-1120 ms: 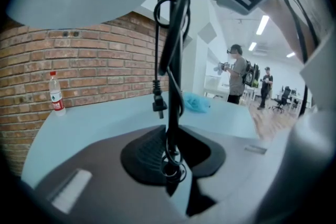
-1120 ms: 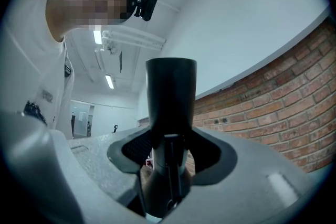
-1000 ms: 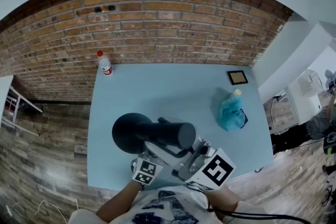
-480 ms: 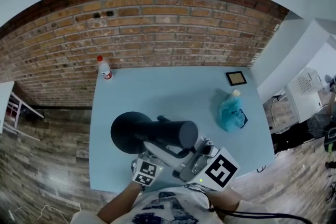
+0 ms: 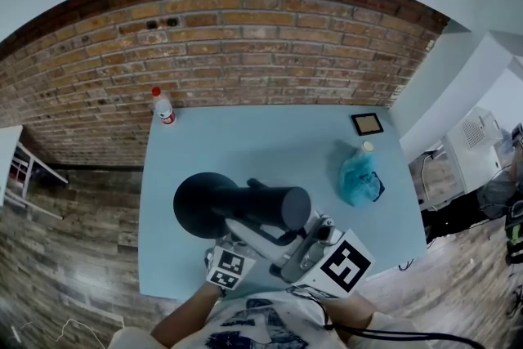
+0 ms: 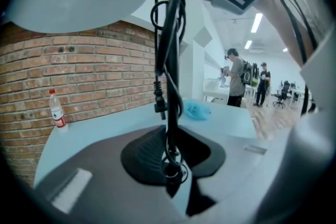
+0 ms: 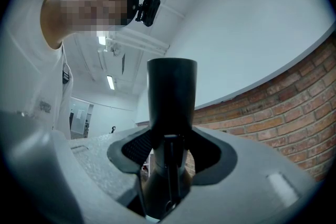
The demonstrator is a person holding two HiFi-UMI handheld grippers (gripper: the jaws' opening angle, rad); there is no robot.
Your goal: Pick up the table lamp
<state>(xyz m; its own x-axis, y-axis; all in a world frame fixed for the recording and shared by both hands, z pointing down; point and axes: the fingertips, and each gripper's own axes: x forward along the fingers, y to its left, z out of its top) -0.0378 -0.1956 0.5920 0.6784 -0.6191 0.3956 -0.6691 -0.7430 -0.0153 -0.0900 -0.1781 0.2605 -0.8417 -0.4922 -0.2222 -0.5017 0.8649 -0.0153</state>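
The black table lamp (image 5: 245,208) hangs on its side over the near part of the pale blue table (image 5: 270,139). Its round base (image 5: 203,204) points left and its cylinder shade (image 5: 282,208) points right. My left gripper (image 5: 245,239) is shut on the thin stem (image 6: 169,76), which has the black cord (image 6: 157,102) wound round it; in the left gripper view the jaws (image 6: 170,165) pinch it. My right gripper (image 5: 298,248) is shut on the lamp's dark shade (image 7: 172,107), which stands up between its jaws (image 7: 168,165).
A red-capped water bottle (image 5: 163,104) stands at the table's far left corner by the brick wall. A blue crumpled bag (image 5: 359,177) and a small framed square (image 5: 368,122) lie on the right side. People (image 6: 236,78) stand far off in the room.
The lamp and both grippers have come up a little toward the head camera; both grips are unchanged.
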